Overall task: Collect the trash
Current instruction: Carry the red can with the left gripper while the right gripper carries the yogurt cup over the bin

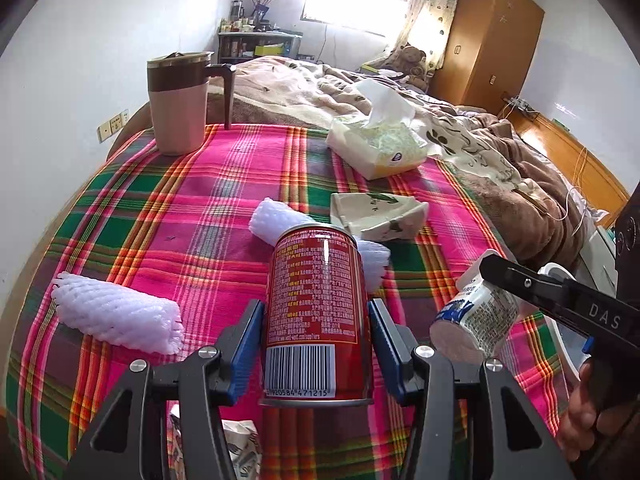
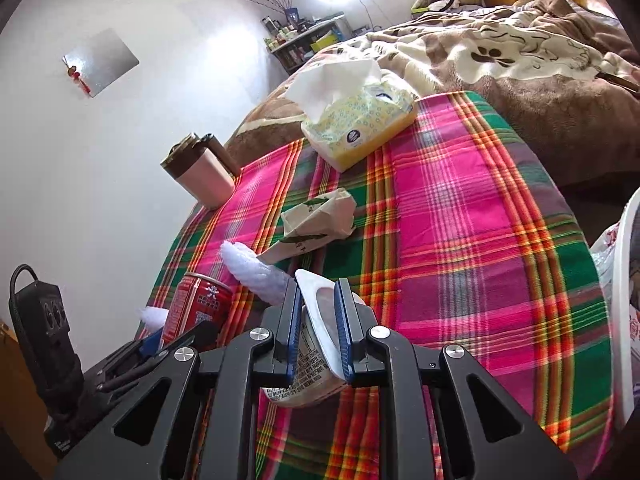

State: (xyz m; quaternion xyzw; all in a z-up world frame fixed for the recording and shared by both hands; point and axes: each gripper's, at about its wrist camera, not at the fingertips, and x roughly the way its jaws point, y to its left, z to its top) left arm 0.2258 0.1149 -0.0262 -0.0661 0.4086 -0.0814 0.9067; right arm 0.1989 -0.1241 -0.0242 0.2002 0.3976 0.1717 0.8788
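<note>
1. The left gripper (image 1: 316,344) has its blue-padded fingers (image 1: 247,344) pressed against the two sides of a red drink can (image 1: 316,320), which stands upright between them with its barcode facing the camera.
2. The right gripper (image 2: 318,320) pinches a white yogurt cup (image 2: 316,360) between its blue pads (image 2: 343,332); the cup's foil lid is peeled partly up. In the left wrist view the cup (image 1: 476,312) hangs tilted above the plaid tablecloth (image 1: 224,184), near the table's right edge, with one black finger across its top.
3. Just behind the can lies a white foam fruit net (image 1: 276,218), partly hidden by it.
4. A second foam net (image 1: 120,316) lies toward the table's left edge, apart from the can.
5. Behind the first net, near the middle of the cloth, sits a crumpled beige paper carton (image 1: 380,216) with green leaf print.
6. A soft yellow tissue pack (image 1: 380,144), a white tissue standing out of its top, rests at the far right of the table, close to the edge by the bed.
7. A pink and brown lidded mug (image 1: 180,104) with a dark handle stands upright at the far left corner.
8. Beyond the table a brown and cream blanket (image 1: 500,160) covers the bed.
9. At the near edge, under the left gripper, printed crumpled paper (image 1: 244,444) shows; what it is cannot be told.
</note>
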